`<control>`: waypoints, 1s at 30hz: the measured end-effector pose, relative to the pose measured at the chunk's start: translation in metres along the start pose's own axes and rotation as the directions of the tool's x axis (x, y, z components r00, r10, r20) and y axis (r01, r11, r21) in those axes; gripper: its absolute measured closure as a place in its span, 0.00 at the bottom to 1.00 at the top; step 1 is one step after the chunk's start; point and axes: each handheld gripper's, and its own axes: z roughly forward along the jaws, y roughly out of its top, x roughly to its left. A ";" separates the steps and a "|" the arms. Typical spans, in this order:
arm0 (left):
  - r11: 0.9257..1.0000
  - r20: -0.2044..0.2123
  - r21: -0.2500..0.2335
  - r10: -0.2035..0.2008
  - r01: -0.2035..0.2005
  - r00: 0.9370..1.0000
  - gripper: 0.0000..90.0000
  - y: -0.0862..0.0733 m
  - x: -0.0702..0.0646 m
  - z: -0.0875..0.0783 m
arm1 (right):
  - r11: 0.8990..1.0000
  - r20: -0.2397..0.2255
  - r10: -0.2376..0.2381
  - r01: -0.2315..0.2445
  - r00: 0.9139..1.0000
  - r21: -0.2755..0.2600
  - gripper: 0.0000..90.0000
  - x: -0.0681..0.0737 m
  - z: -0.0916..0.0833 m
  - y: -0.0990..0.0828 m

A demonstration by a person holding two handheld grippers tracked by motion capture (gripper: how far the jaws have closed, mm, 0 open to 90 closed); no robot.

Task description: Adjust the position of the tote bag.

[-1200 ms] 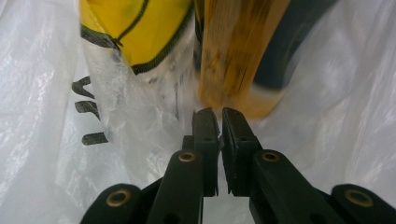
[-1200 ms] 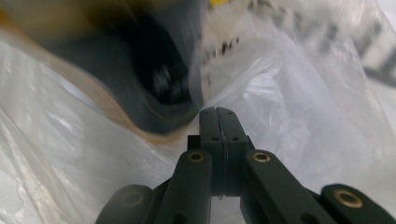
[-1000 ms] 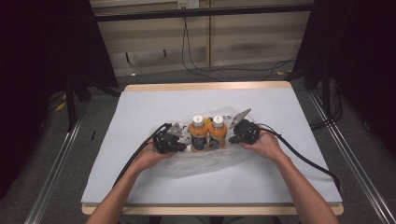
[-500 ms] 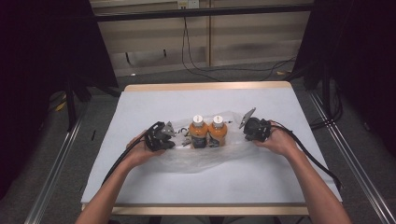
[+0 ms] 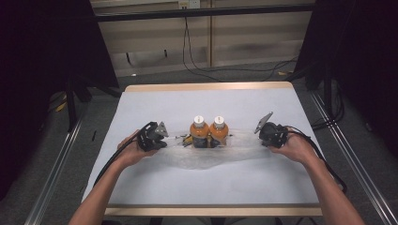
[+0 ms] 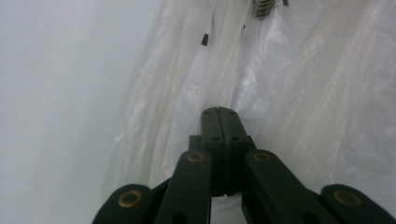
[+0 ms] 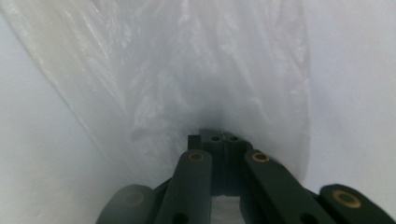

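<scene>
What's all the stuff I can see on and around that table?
Bottles: two, orange with white caps, upright side by side at the table's middle, in the bag.
Plastic bag: one, clear, stretched flat between the grippers.
Table: one, white top with wooden edge.
Wall cables: a few, black, hanging behind the table.
Left gripper: one, black, jaws shut on the bag's left end.
Right gripper: one, black, jaws shut on the bag's right end.
Forearms: two, entering from below.

No readable text, brand, number or sign is showing anywhere. The labels on the two orange bottles (image 5: 209, 132) are appearing too small and blurred to make out any lettering.
</scene>
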 end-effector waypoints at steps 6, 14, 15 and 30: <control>1.000 -0.004 0.013 0.000 0.000 1.000 1.00 -0.005 0.003 -0.003 | 1.000 -0.007 -0.011 0.011 1.000 -0.011 1.00 0.000 -0.002 -0.005; 0.994 -0.005 -0.050 -0.098 0.098 0.995 1.00 -0.027 0.004 -0.008 | 1.000 0.010 -0.021 0.021 1.000 -0.017 1.00 0.001 -0.002 -0.008; 0.993 -0.002 -0.061 -0.104 0.104 0.995 1.00 -0.027 0.004 -0.008 | 1.000 0.012 -0.003 0.003 1.000 -0.018 1.00 0.003 -0.002 -0.009; 0.953 0.064 -0.211 -0.210 0.219 0.976 1.00 -0.034 0.001 -0.011 | 0.988 0.019 0.031 -0.027 0.999 -0.154 1.00 0.008 -0.007 -0.015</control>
